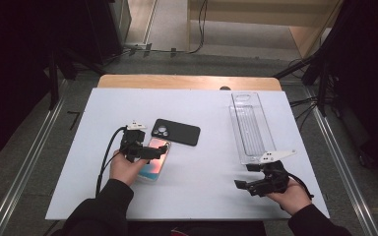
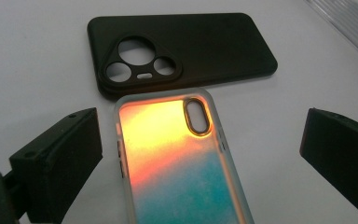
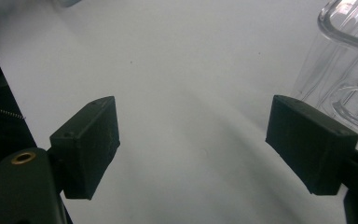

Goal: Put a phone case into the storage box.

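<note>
While held over the white table [image 1: 202, 167], left gripper [image 2: 200, 154] noted with jaws spread wide, one to each side of the iridescent phone case [image 2: 177, 168], not touching it. Case lying flat, camera-hole end just beside the black phone case [image 2: 191, 46]. Right gripper [image 3: 193, 144] likewise wide apart, gripping nothing, above bare table near the clear plastic tray [image 3: 349, 60].
</note>
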A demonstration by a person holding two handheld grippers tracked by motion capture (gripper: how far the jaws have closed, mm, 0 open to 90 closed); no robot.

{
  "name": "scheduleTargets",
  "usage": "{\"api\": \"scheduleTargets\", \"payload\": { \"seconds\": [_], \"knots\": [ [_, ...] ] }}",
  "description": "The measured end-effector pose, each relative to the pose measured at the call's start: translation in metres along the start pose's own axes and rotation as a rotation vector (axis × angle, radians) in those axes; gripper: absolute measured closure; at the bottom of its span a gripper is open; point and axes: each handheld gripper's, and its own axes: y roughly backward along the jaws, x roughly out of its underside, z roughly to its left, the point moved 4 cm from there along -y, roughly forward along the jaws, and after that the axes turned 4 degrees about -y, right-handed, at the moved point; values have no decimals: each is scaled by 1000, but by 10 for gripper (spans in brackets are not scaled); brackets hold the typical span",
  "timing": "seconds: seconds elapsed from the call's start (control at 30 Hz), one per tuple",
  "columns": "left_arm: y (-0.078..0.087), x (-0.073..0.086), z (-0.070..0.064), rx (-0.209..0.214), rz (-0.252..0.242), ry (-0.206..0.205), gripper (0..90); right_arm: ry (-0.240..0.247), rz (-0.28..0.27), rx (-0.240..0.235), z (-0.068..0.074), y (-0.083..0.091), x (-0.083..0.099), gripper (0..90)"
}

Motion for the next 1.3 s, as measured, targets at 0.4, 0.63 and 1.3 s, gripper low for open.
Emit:
{"api": "scheduleTargets", "payload": {
  "seconds": [0.4,0.63,1.3],
  "knots": [
    [-13,13,-1,8,100,-7,0,-2,3,2,0,0,0,154],
    [-19,18,0,-15,129,-5,0,-2,4,4,0,0,0,154],
    [-29,27,-11,-139,142,-81,0,6,9,16,-1,0,1,154]
  ]
}}
